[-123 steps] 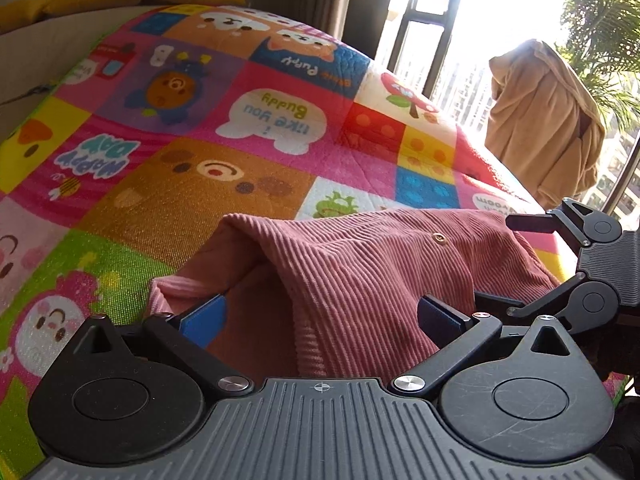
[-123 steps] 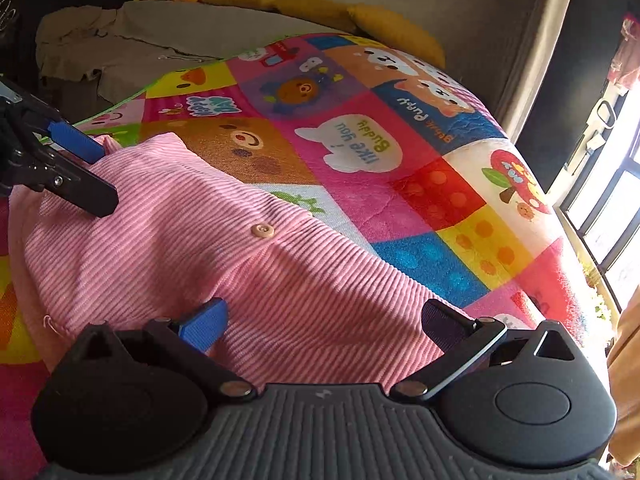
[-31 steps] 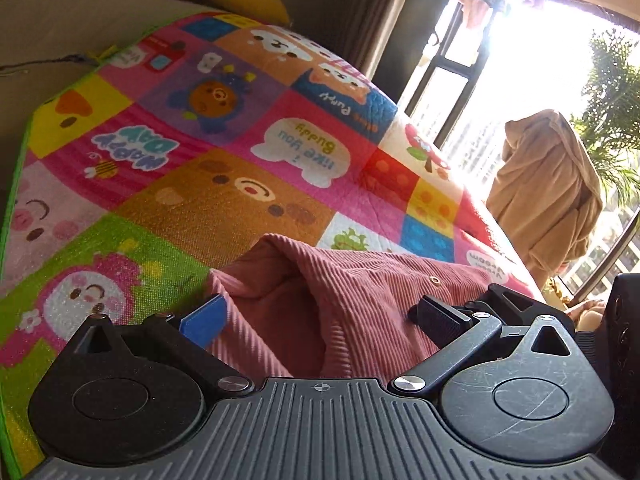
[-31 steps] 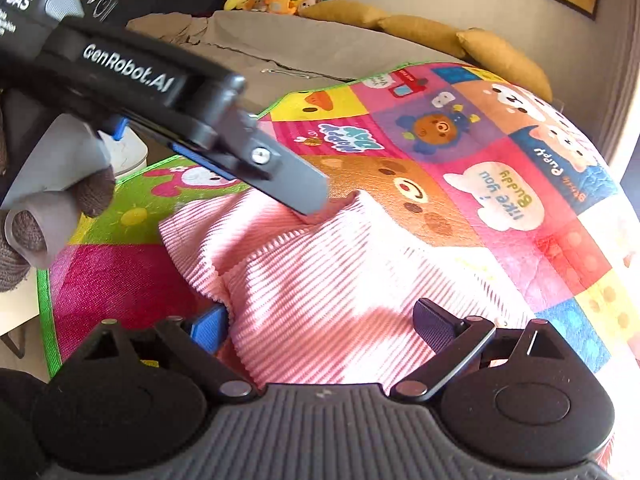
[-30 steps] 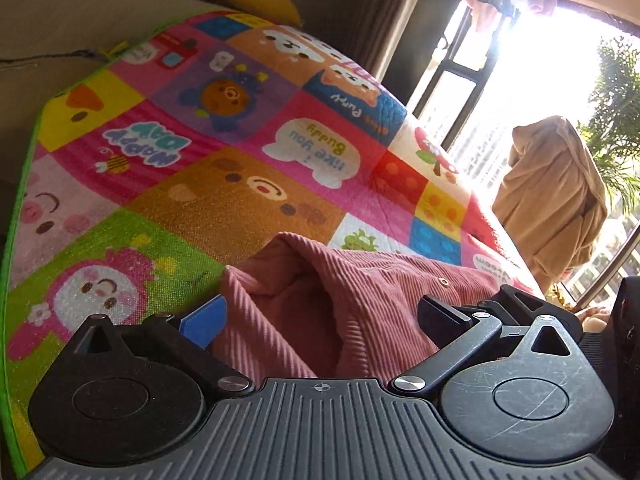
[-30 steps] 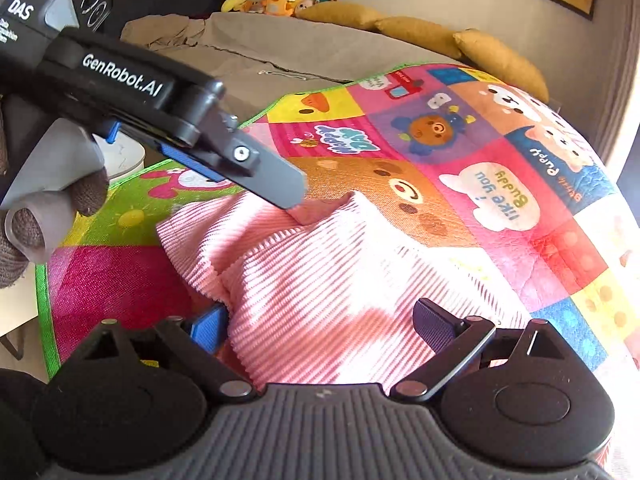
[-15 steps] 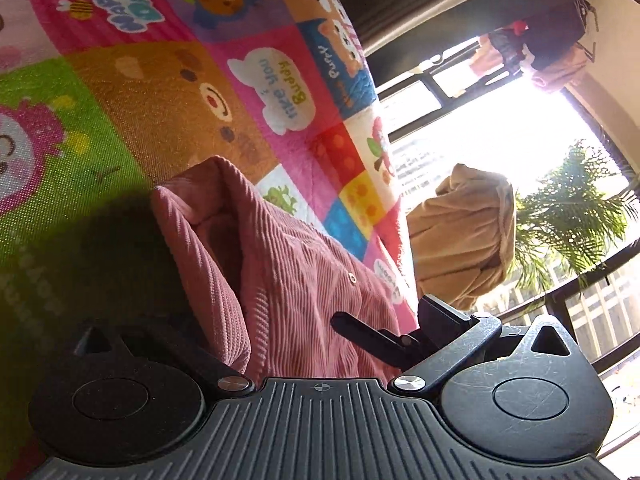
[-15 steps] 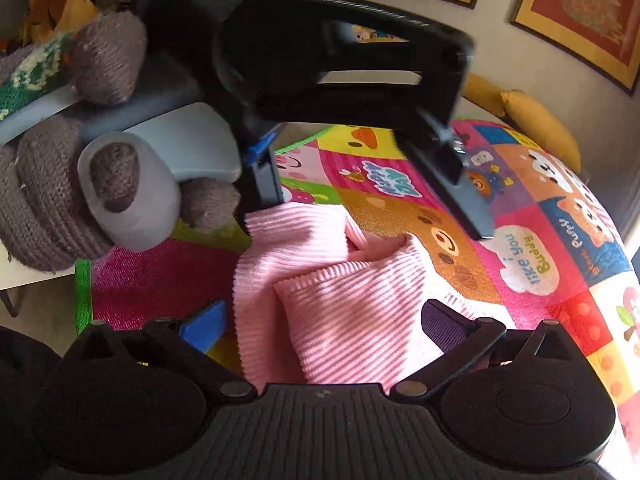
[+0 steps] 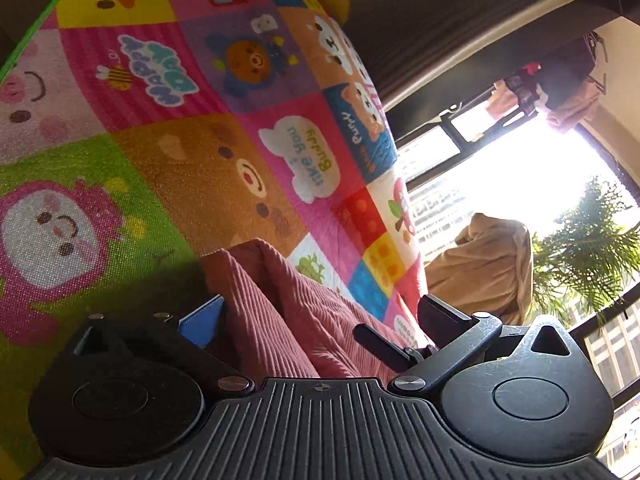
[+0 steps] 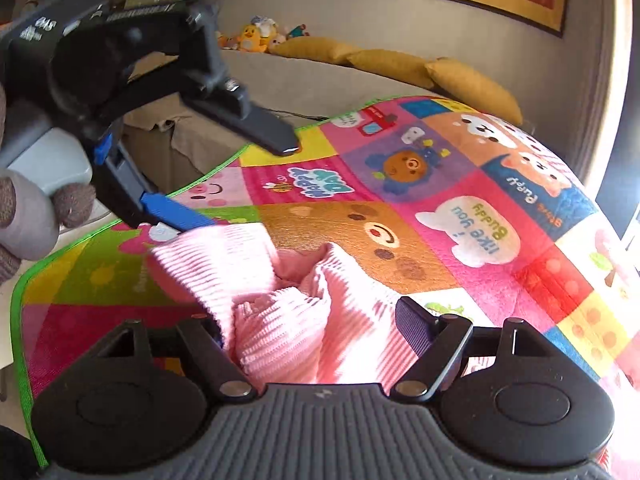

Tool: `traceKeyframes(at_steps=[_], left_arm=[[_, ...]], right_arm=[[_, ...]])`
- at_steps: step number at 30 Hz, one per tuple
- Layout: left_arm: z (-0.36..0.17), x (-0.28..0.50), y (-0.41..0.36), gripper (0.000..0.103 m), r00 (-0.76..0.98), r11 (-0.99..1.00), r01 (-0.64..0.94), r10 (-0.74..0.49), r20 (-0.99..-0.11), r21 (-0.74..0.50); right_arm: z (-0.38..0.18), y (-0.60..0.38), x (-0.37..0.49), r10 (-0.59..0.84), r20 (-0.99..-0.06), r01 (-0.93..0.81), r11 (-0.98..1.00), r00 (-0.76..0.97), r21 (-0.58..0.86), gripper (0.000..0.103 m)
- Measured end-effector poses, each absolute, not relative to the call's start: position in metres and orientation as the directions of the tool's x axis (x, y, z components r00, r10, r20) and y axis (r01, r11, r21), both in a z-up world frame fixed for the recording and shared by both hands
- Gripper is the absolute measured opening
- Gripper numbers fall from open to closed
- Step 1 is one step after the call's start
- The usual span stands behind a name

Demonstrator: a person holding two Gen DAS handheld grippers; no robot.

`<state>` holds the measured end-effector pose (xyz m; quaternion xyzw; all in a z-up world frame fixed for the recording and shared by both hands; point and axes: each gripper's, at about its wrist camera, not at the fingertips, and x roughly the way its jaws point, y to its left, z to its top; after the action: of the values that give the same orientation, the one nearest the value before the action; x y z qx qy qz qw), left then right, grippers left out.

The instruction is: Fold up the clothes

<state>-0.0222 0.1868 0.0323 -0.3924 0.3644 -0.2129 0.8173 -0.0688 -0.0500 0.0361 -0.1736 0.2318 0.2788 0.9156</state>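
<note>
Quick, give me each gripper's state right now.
Left gripper: open, jaws spread wide, blue finger lying at the edge of the pink corduroy garment, nothing clamped.
Right gripper: jaws closing with the garment bunched between them, not yet pinched.

A pink ribbed corduroy garment [image 10: 288, 320] lies bunched in rumpled folds on the colourful cartoon play mat [image 10: 440, 184].

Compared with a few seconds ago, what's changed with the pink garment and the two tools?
The pink garment, flat and spread earlier, is now bunched into a rumpled heap near the mat's front corner. The left tool has rolled and now stands open, one finger above the cloth. The right tool is closing around a fold of it. The mat and the yellow cushions stayed put.
</note>
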Motion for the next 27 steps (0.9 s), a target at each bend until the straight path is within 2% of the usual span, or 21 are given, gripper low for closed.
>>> traceKeyframes(at_steps=[3, 7, 9, 11, 16, 18, 20, 23, 27], left_arm=[[0.019, -0.017, 0.188, 0.103, 0.63, 0.599, 0.018, -0.628, -0.456, -0.8], [0.007, -0.005, 0.169, 0.103, 0.567, 0.545, 0.034, -0.701, -0.433, -0.838], [0.011, 0.001, 0.157, 0.103, 0.539, 0.508, 0.062, -0.742, -0.4, -0.859], [0.022, 0.005, 0.147, 0.103, 0.53, 0.493, 0.107, -0.763, -0.37, -0.864], [0.049, 0.009, 0.128, 0.103, 0.515, 0.508, 0.18, -0.778, -0.36, -0.842], [0.055, 0.006, 0.128, 0.103, 0.521, 0.521, 0.196, -0.773, -0.362, -0.83], [0.061, 0.002, 0.133, 0.103, 0.539, 0.53, 0.209, -0.764, -0.356, -0.822], [0.06, -0.004, 0.162, 0.103, 0.608, 0.52, 0.179, -0.726, -0.322, -0.835], [0.039, -0.007, 0.201, 0.103, 0.693, 0.517, 0.025, -0.626, -0.358, -0.856]], right_arm=[[0.036, -0.057, -0.068, 0.423, -0.526, -0.583, 0.792, 0.738, -0.18, 0.079], [0.034, -0.056, -0.072, 0.425, -0.528, -0.597, 0.775, 0.735, -0.207, 0.079], [0.033, -0.051, -0.079, 0.439, -0.529, -0.624, 0.745, 0.726, -0.237, 0.085], [0.032, -0.044, -0.092, 0.455, -0.524, -0.649, 0.709, 0.72, -0.276, 0.095], [0.016, -0.018, -0.103, 0.432, -0.497, -0.635, 0.677, 0.753, -0.374, 0.098], [0.01, -0.014, -0.099, 0.411, -0.486, -0.612, 0.688, 0.771, -0.39, 0.087], [0.011, -0.019, -0.093, 0.405, -0.484, -0.601, 0.711, 0.775, -0.367, 0.057], [0.019, -0.031, -0.084, 0.414, -0.482, -0.591, 0.747, 0.772, -0.304, 0.034], [0.028, -0.043, -0.077, 0.43, -0.478, -0.588, 0.77, 0.766, -0.249, 0.028]])
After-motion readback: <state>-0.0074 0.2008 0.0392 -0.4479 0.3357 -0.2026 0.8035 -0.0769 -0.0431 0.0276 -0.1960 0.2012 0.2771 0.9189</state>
